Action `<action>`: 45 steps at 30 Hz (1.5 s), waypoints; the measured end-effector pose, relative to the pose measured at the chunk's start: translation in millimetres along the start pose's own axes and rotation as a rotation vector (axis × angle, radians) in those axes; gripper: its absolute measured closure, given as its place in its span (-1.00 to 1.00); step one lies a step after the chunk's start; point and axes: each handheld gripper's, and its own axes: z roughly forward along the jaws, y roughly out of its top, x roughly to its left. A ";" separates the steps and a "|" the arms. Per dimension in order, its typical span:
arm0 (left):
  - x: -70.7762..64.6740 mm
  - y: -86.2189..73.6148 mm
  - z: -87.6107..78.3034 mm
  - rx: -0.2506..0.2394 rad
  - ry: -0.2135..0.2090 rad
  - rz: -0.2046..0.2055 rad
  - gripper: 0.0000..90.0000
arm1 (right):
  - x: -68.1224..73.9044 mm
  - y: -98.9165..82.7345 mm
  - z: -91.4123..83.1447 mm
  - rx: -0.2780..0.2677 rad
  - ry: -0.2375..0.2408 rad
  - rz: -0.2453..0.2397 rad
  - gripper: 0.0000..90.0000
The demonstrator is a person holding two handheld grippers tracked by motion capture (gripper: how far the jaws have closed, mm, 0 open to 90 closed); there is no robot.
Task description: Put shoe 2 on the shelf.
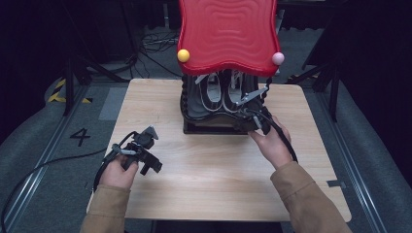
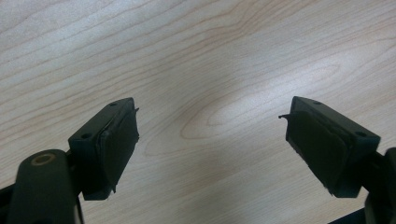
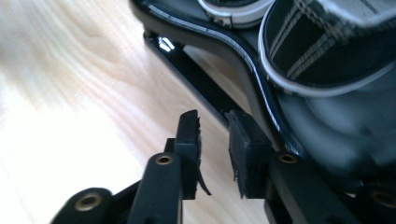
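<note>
High view, right gripper (image 1: 253,121) reaching forward to the black shoe rack's (image 1: 194,114) front right corner, sneakers (image 1: 214,94) inside, left gripper (image 1: 145,150) resting on bare worktop (image 1: 214,174), left gripper view, fingers (image 2: 116,140) wide apart over open wood, right gripper view, fingers (image 3: 189,140) slightly apart, empty, beside the rack's base edge.

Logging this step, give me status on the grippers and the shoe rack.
Left gripper open over bare table. Right gripper open, nothing held, beside shoe rack. Shoes on shelf.

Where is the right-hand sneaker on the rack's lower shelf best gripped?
Grip the sneaker at its heel rim, coming from the person's side of the table. The heel faces that way at the open front of the rack, while the red top shelf likely blocks any approach from above.
</note>
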 end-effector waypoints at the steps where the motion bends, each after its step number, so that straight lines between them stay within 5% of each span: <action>1: 0.0 0.0 0.0 0.000 0.000 0.000 -0.62 | 0.0 0.0 0.0 0.000 0.000 0.000 0.57; 10: -2.9 -1.6 -1.7 -0.002 0.002 0.014 -0.62 | -1.4 -30.9 -33.5 0.003 0.071 0.048 0.29; 21: -4.9 -1.4 -2.9 -0.002 0.003 0.024 -0.62 | -12.1 -67.3 -56.6 -0.006 0.060 0.091 0.14; 32: -5.7 -1.1 -4.0 -0.004 0.008 0.038 -0.62 | -27.3 -114.1 -78.3 -0.039 0.075 0.199 -0.07; 45: -3.2 -2.8 -6.6 -0.013 0.006 0.030 -0.62 | -57.3 -158.4 -69.0 0.072 0.037 0.270 -0.20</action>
